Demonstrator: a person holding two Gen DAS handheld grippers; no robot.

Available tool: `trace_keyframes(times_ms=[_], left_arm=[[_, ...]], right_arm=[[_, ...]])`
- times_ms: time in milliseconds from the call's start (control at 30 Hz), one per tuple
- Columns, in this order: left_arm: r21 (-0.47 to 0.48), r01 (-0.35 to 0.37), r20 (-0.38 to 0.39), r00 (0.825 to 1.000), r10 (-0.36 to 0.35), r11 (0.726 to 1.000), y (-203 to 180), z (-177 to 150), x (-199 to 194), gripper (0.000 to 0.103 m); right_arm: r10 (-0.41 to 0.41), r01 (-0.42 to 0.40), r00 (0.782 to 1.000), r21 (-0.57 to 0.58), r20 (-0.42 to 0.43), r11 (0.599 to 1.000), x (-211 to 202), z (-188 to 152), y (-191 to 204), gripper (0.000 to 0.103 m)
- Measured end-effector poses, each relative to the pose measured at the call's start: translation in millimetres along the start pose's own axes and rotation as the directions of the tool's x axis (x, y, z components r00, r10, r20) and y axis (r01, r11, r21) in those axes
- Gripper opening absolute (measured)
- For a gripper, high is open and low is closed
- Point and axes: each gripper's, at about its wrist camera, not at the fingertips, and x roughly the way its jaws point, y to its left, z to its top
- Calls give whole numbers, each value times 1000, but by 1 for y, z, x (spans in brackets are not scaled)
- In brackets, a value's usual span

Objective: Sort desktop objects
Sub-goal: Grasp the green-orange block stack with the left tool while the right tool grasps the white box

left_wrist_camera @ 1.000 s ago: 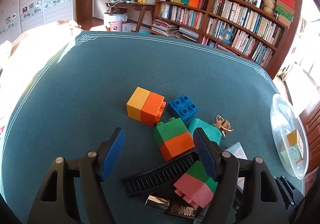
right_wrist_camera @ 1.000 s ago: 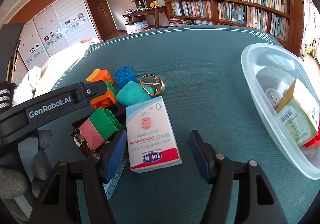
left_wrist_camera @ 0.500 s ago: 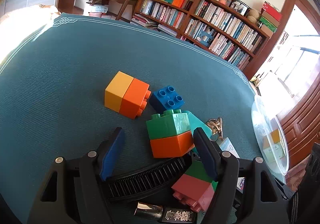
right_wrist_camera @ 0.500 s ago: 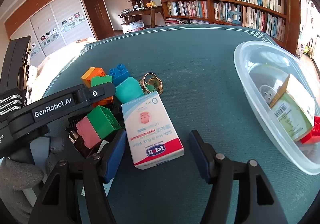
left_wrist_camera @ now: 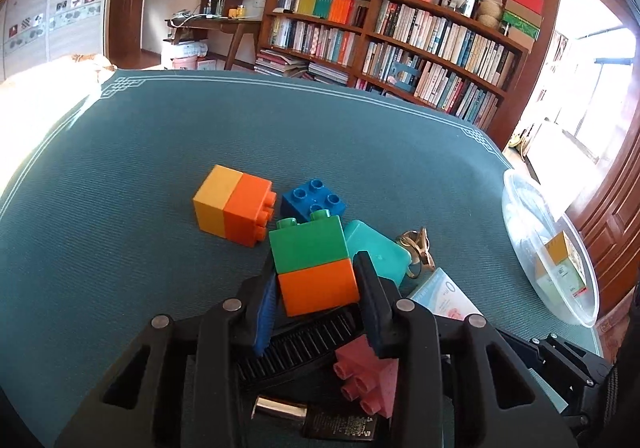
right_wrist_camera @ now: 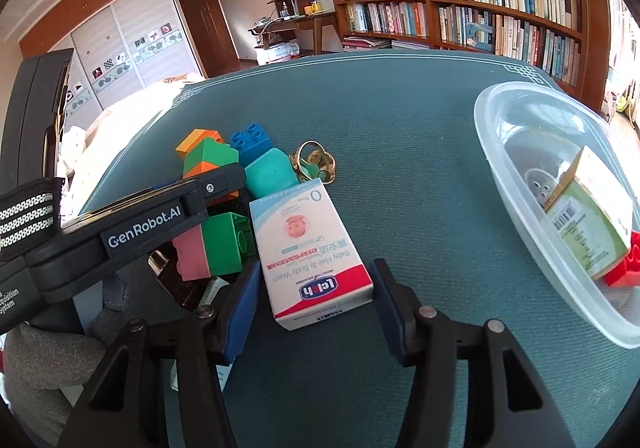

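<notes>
Your left gripper (left_wrist_camera: 316, 288) has just been closing, and its blue pads now press on both sides of the green-and-orange block stack (left_wrist_camera: 314, 262), gripping the orange lower half. The stack sits in the middle of the pile on the teal table mat (left_wrist_camera: 160, 152), touching the blue brick (left_wrist_camera: 314, 200) behind it and the teal case (left_wrist_camera: 376, 252) on its right. The yellow-and-orange stack (left_wrist_camera: 234, 204) lies just beside it, clear of the jaws.

Your right gripper (right_wrist_camera: 316, 304) has also been closing, but its jaws stand apart either side of the near end of the baby wash box (right_wrist_camera: 308, 252); a gap shows at each pad, so there is no grip yet.

Step in hand, as I judge it: picking items from the pile for the clear plastic bowl (right_wrist_camera: 504, 152), which already holds a carton and a red brick.

Next, lift the block stack straight up so it does not drag the black comb (left_wrist_camera: 296, 340) or the pink-and-green block (right_wrist_camera: 212, 244) beneath your gripper. On the right, finish closing squarely on the box before raising it.
</notes>
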Motion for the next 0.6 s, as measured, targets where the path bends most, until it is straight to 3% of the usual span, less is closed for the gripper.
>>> trace_keyframes(times_ms=[133,300,433,600], left_arm=[[-13,-23,44,999,24,1000,6,6,-11,39],[-29,-16,11,1000,16,999,11,2,-3,39],[-17,-6,1,1000,6,1000,5,-1,1,39],[-26,-3,17,1000,3,1000,6,-1,-2,39]], right_arm=[[24,-24,1000,15,-8,1000,1,0,-2,59],[8,-8,1000,11,-11,1000,7,4,1,67],[-55,54,998,-39,-20,998,14,8,11,67],[4,-4,1000,-11,-10,1000,7,7,4,57]])
